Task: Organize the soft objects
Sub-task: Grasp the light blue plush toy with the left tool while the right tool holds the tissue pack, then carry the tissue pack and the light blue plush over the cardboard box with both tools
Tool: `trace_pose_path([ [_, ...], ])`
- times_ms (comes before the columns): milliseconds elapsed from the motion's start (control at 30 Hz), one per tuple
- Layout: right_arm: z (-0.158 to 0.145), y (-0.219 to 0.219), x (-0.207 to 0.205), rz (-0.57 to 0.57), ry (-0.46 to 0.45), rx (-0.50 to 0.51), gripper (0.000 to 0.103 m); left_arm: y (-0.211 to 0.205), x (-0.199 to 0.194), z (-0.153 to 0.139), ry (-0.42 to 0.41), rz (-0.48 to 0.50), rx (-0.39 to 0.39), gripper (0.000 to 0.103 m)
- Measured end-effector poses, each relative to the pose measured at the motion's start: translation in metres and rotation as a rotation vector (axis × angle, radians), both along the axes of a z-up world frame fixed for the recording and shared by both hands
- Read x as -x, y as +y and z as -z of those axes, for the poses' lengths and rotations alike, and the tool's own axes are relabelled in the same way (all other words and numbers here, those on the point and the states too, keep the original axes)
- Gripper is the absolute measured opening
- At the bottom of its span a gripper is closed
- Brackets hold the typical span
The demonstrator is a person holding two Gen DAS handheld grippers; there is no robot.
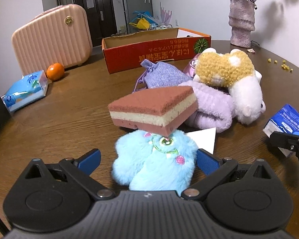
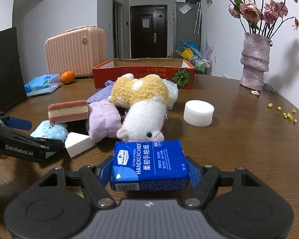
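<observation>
Fluff is sitting between the spread fingers of my left claw (image 1: pixel 148 160): the blue plush toy (image 1: pixel 155 159), unpinched on the table (image 1: pixel 59 115), directly ahead. My right claw (image 2: pixel 149 171) is clamping the tissue pack (image 2: pixel 149 165), farther from the toy.

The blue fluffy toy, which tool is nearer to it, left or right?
Left. The left tool has its open fingers on either side of the blue fluffy toy. The right tool is off to the side, shut on a blue handkerchief pack.
</observation>
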State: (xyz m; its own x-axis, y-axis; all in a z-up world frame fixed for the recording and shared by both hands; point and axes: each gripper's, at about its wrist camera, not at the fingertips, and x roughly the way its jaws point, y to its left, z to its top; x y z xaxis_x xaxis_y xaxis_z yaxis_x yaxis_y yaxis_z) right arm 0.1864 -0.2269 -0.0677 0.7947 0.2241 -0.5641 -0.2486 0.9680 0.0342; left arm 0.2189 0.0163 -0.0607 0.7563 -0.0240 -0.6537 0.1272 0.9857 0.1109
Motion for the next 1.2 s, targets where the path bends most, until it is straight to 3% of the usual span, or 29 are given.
trace_pose_path([
  [267,0.001,0.0,-0.001,0.002,0.003,-0.001,0.073,0.002,-0.002,0.005,0.001,0.018,0.026,0.103],
  [333,0.001,0.0,-0.001,0.002,0.003,-0.001,0.073,0.002,-0.001,0.005,-0.001,0.024,0.035,0.099],
  [467,0.001,0.0,-0.001,0.002,0.003,-0.001,0.073,0.002,0.002,0.005,0.003,0.045,0.043,0.081],
  [567,0.001,0.0,-0.001,0.002,0.003,-0.001,0.073,0.003,0.005,0.005,-0.004,0.053,0.048,0.078],
  [1200,-0.01,-0.01,0.006,0.021,-0.033,-0.001,0.073,0.013,0.055,-0.013,-0.084,0.067,0.052,0.077],
])
